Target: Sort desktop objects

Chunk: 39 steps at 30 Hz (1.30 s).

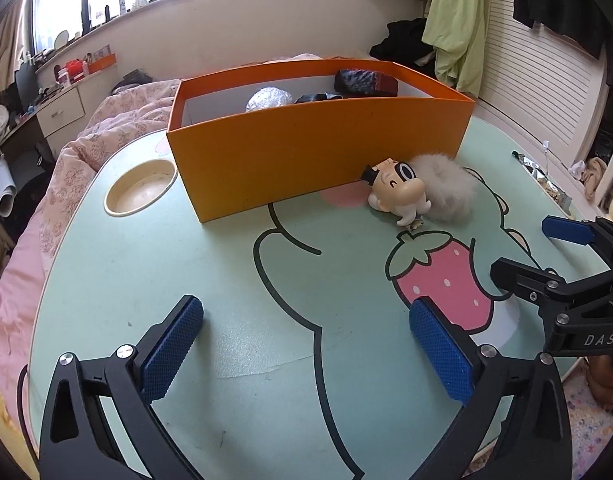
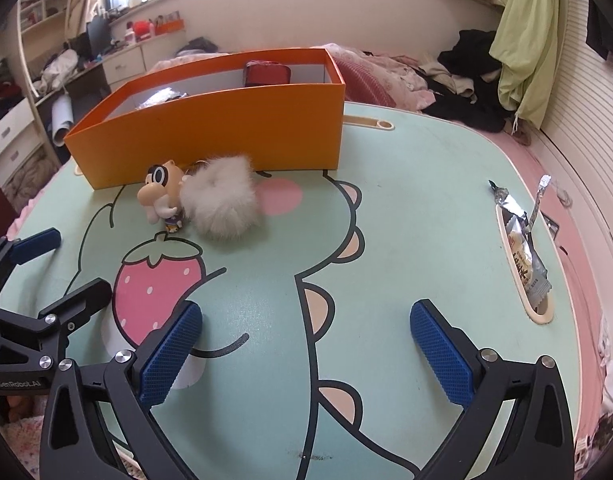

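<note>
Two grippers of mine hang over the mint-green surface [image 1: 234, 320], both spread wide with nothing between the blue pads: my left gripper [image 1: 306, 344] and my right gripper [image 2: 306, 344]. Just beyond them lies a cartoon figurine [image 1: 400, 192] joined to a fluffy pompom [image 1: 446, 188], close against the front wall of the orange box [image 1: 314, 156]. Inside the box I see a foil ball [image 1: 268, 98] and a dark pouch [image 1: 364, 80]. A snack packet [image 2: 522, 256] sits in the slot near the surface's right edge.

Orange box [image 1: 318, 160], strawberry-print mint table [image 1: 186, 280]
</note>
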Tool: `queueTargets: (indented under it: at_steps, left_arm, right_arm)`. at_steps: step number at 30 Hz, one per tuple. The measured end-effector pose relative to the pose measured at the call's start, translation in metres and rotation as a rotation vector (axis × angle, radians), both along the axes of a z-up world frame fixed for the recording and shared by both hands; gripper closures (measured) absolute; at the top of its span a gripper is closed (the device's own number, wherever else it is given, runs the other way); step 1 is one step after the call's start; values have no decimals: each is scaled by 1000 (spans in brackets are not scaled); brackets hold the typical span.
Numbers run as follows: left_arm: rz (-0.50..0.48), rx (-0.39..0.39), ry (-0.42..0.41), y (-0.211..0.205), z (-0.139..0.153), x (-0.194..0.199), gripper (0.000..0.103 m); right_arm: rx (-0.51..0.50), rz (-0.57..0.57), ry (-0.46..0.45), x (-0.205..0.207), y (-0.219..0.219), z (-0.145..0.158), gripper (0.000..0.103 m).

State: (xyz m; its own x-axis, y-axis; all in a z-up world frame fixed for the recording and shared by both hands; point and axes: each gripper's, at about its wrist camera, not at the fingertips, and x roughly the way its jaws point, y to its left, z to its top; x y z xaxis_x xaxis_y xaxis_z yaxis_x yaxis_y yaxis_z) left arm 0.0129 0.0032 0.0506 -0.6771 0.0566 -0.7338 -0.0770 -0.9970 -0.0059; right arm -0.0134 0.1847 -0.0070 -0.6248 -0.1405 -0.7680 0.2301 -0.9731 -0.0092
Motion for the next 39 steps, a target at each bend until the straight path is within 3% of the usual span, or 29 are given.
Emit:
queueTargets:
  at_steps: [21,29,32,36,38,39]
  left_arm:
    - [-3,2,1,0,-1,1,0]
    - [-4,4,2,1,-2,0,0]
    - [-4,4,2,1,-2,0,0]
    - [-4,4,2,1,-2,0,0]
    - [-5,4,2,1,-2,0,0]
    - [-5,4,2,1,-2,0,0]
  right_arm:
    - [-9,30,-3,-3,-5,3,0]
    - [-131,37,28,-29,-14,27,7]
    - [-136,58,25,-44,-28,34,16]
    - [-36,50,14,-62,-51,26,27]
    - [-28,51,-33,-69,-54,15,44]
    - [-5,51,2,-67,-55,15,52]
